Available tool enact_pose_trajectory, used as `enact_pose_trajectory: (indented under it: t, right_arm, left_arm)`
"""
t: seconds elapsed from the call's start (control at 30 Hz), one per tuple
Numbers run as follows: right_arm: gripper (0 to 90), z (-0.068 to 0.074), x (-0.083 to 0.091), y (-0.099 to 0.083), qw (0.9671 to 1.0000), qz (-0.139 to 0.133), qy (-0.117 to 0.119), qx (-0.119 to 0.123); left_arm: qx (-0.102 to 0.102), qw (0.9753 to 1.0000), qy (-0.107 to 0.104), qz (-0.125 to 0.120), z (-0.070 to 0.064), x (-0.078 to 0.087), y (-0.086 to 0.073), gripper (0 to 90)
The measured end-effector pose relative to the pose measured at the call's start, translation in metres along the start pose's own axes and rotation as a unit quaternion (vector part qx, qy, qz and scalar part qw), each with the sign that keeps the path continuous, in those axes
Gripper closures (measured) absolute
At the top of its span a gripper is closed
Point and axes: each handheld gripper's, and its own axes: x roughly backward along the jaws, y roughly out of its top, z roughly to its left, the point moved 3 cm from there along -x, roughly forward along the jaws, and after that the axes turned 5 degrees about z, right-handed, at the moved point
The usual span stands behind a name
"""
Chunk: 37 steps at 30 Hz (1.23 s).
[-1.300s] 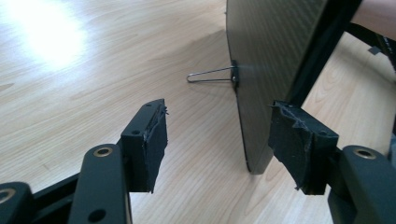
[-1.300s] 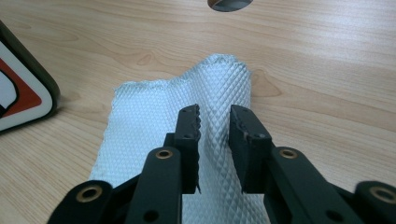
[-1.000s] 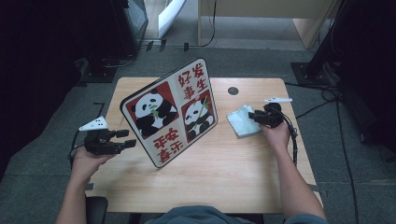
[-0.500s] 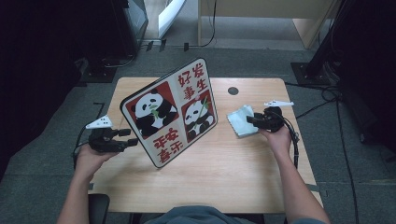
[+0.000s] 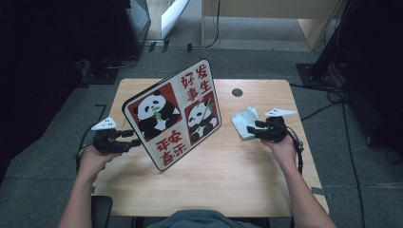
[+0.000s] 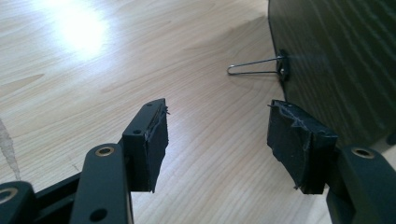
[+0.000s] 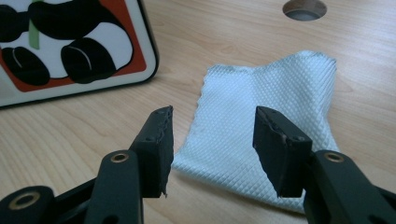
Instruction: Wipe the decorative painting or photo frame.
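Note:
A panda sign board [image 5: 176, 114] with red Chinese characters stands tilted on the wooden table [image 5: 228, 185]. Its dark back [image 6: 336, 56] and a wire clip [image 6: 254, 67] appear in the left gripper view. My left gripper [image 5: 134, 138] is open just left of the board's lower edge, with nothing between its fingers [image 6: 149, 140]. A folded pale blue cloth [image 5: 244, 122] lies flat to the right of the board. My right gripper [image 5: 251, 129] is open and hovers over the cloth's near edge [image 7: 261, 140]. The board's front corner [image 7: 70, 46] is in the right gripper view.
A round cable hole [image 5: 237, 92] sits in the table near its far edge, behind the cloth. Dark furniture and cables stand on the floor around the table. Bare wood lies in front of the board.
My left gripper has drifted slightly toward the near-left side of the board. My right gripper has shifted a little down and left, over the cloth's edge. The board has not moved.

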Motion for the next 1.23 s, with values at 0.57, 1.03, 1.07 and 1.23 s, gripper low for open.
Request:
enact_pose_trajectory:
  t: [0.57,1.03,1.07,1.23]
  right_arm:
    - [45.2,0.022,0.011,-0.011,0.9993,0.009,0.012,0.033]
    - [45.0,0.026,0.009,-0.012,0.9988,0.014,0.021,0.042]
    - [45.0,0.026,0.009,-0.012,0.9988,0.015,0.022,0.041]
    - [44.1,0.025,0.007,-0.013,0.9989,0.019,0.022,0.037]
  left_arm:
    - [0.003,0.9997,0.022,-0.009,0.010,-0.013,0.000,36.7]
    - [0.020,0.9992,0.035,-0.006,0.018,-0.013,-0.002,33.5]
    - [0.021,0.9992,0.034,-0.007,0.018,-0.013,-0.002,33.5]
    - [0.023,0.9991,0.034,-0.006,0.018,-0.013,-0.002,33.2]
